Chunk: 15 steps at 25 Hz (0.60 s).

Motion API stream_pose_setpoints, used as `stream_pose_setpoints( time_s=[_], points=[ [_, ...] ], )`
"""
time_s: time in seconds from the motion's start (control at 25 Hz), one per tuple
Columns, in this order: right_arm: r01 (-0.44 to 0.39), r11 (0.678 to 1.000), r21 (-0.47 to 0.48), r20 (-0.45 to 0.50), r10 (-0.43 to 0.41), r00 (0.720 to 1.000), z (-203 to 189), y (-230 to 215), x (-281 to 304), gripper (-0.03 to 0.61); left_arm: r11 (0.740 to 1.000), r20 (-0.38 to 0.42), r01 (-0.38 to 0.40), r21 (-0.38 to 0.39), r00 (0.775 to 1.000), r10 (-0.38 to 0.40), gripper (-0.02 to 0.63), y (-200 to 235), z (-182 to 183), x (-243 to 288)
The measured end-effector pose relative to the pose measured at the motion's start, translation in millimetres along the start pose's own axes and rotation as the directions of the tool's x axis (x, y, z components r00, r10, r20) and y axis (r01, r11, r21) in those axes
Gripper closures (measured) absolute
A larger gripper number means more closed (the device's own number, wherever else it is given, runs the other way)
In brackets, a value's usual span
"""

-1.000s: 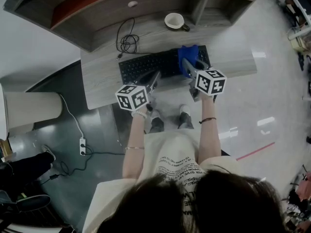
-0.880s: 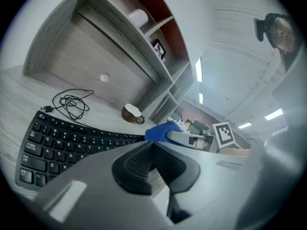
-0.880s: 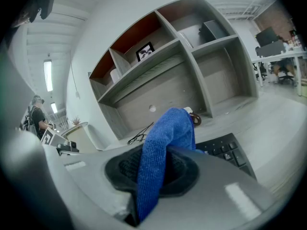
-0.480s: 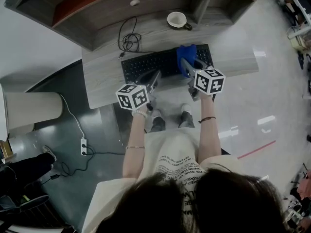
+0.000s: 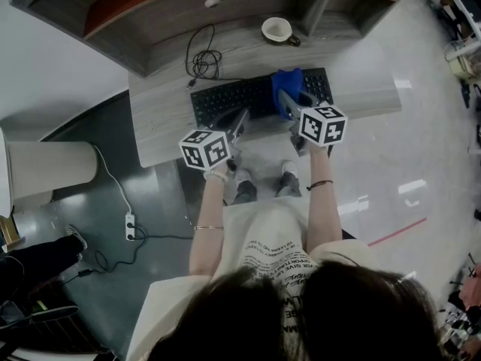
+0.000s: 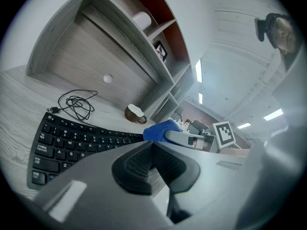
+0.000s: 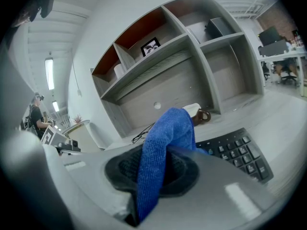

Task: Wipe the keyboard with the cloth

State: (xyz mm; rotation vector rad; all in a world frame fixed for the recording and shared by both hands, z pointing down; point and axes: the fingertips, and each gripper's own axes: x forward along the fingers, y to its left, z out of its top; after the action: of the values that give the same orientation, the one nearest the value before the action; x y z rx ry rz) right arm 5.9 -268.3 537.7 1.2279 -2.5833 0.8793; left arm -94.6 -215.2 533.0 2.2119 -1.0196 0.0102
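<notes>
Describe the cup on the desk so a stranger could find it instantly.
On the grey desk, look behind the black keyboard, toward the shelf unit. The cup stands there, right of the coiled cable: round, brown outside, white inside.

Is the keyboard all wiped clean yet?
Not clearly. Done: the blue cloth is picked up, pinched in the right gripper. In hand: it sits on the right part of the black keyboard, so wiping looks under way. Left: probably the keys further left, near the shut, empty left gripper; the pictures don't show which keys are clean.
</notes>
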Motion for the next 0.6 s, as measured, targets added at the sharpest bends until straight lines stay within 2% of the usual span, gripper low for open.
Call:
stream_pose_setpoints(
  time_s=[0.6],
  points=[
    [-0.009,1.000,-0.007,-0.003,0.009,1.000,-7,20,12,0.526,1.000,0.009,-0.008,-0.001,1.000,0.008,0.626,14,1,-19]
  ],
)
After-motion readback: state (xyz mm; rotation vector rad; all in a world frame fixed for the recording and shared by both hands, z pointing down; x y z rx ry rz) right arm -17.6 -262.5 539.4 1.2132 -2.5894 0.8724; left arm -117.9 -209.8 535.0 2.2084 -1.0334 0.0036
